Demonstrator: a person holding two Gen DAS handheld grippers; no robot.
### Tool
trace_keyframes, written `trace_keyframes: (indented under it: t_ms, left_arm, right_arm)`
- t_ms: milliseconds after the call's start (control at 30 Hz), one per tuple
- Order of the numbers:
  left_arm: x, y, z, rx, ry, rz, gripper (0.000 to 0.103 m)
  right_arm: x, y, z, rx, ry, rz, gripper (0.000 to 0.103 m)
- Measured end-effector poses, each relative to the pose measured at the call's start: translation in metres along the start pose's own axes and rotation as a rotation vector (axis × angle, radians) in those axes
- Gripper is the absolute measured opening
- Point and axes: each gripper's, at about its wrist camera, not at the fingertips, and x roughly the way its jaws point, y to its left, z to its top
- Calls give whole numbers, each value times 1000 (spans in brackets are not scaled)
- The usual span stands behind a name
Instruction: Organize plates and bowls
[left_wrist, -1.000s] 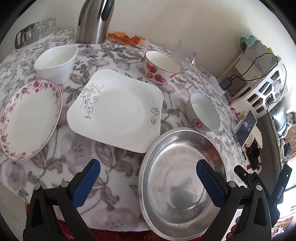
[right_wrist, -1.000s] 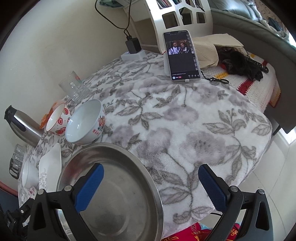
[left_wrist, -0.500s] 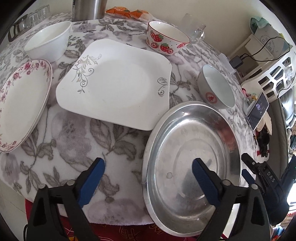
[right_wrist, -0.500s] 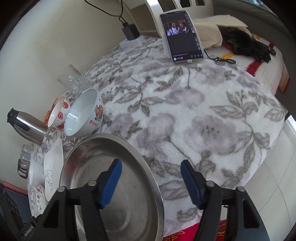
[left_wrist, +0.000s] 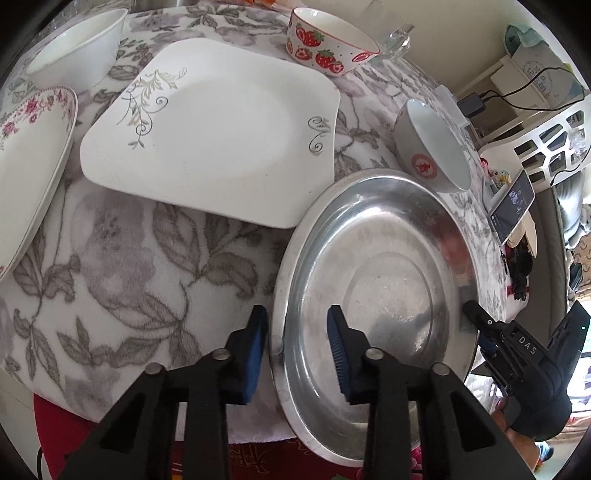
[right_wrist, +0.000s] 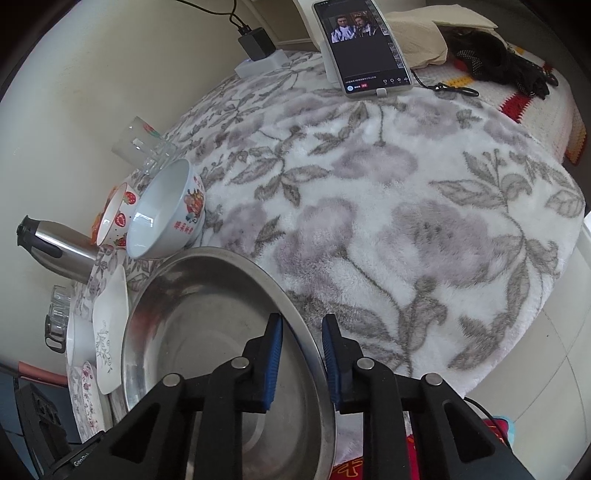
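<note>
Steel plate (left_wrist: 373, 280) straddled at both rims, near table edge.
I find left gripper (left_wrist: 297, 352) and right gripper (right_wrist: 302, 363) narrowed astride opposite rims, contact unconfirmed. Square plate (left_wrist: 218, 136) touches its far edge. I judge grasp underway; next, pinch and lift level together.

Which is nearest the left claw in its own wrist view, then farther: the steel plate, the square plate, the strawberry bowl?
1. Steel plate: its near-left rim sits between the left claw's fingers.
2. Square plate: beyond, up and left of the steel plate, on the cloth.
3. Strawberry bowl: farthest, at the table's back, past the square plate's far corner.
</note>
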Motion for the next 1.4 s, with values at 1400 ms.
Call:
trace_keyframes:
  t_ms: [1400]
  left_arm:
    - [-25, -16, 0, 80, -96, 41, 14]
  right_arm:
    - [-23, 5, -2, -22, -56, 39, 24]
